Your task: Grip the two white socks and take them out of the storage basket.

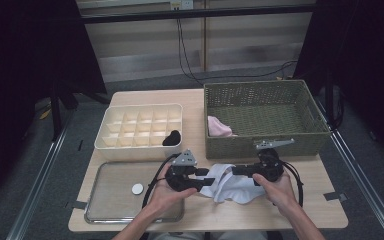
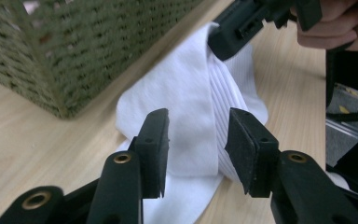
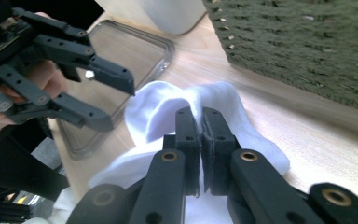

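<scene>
A white sock-like cloth [image 1: 225, 186] lies bunched on the wooden table just in front of the wicker basket. My right gripper [image 1: 236, 171] comes in from the right and is shut on a raised fold of the cloth [image 3: 158, 100]; in the right gripper view the jaws [image 3: 200, 114] pinch the fabric tight. From the left, my left gripper [image 1: 205, 180] reaches the cloth's other end. Its jaws [image 2: 198, 121] stand apart on either side of a ribbed fold [image 2: 186, 88], with the pads off the fabric. The left gripper [image 3: 120, 105] also shows open in the right gripper view.
A green wicker basket [image 1: 260, 145] holding a pink cloth [image 1: 219, 127] stands right behind the grippers. A white divided organizer [image 1: 140, 107] with a black item [image 1: 172, 137] sits at back left. A metal tray [image 1: 105, 205] with a small white disc [image 1: 137, 188] lies at front left.
</scene>
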Motion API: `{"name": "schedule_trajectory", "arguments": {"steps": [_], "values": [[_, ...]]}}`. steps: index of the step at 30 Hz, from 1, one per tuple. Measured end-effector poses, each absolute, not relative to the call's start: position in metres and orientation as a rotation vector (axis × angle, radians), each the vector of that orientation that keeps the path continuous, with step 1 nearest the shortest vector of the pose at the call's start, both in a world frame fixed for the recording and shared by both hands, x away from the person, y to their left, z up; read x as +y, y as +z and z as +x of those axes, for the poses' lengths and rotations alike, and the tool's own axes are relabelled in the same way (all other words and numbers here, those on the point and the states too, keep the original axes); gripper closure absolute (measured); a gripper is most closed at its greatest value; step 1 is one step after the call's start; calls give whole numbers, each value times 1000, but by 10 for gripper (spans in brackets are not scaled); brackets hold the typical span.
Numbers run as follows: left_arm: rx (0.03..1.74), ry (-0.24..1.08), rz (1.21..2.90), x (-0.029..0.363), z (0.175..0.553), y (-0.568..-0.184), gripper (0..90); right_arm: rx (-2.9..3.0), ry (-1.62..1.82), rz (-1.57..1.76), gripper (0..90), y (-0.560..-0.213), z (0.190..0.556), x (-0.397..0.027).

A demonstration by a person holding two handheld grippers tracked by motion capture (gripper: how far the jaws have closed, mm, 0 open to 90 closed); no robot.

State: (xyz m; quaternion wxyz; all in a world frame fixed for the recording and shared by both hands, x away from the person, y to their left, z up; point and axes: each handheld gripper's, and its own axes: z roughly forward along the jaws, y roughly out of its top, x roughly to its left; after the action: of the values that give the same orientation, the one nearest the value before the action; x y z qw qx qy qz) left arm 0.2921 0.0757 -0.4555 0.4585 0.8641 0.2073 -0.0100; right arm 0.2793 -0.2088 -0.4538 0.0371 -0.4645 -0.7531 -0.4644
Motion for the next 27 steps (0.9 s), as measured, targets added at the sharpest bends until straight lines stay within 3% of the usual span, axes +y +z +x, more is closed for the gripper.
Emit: {"name": "schedule_trajectory", "arguments": {"steps": [4, 11, 18, 23, 27], "values": [[530, -41, 2144, 77, 294, -464, 570, -2324, -1403, -1435, 866, -462, 285, -207], [541, -65, 2182, 70, 295, -472, 457, -2390, -1312, -1426, 859, -479, 290, -196], [558, -63, 2202, 61, 300, -482, 437, -2427, -1247, -1420, 838, -494, 292, -189], [536, -85, 2201, 55, 300, -485, 496, -2436, -1239, -1424, 810, -496, 291, -187], [536, -98, 2215, 55, 304, -486, 649, -2434, -1259, -1430, 738, -492, 290, -190]]}}
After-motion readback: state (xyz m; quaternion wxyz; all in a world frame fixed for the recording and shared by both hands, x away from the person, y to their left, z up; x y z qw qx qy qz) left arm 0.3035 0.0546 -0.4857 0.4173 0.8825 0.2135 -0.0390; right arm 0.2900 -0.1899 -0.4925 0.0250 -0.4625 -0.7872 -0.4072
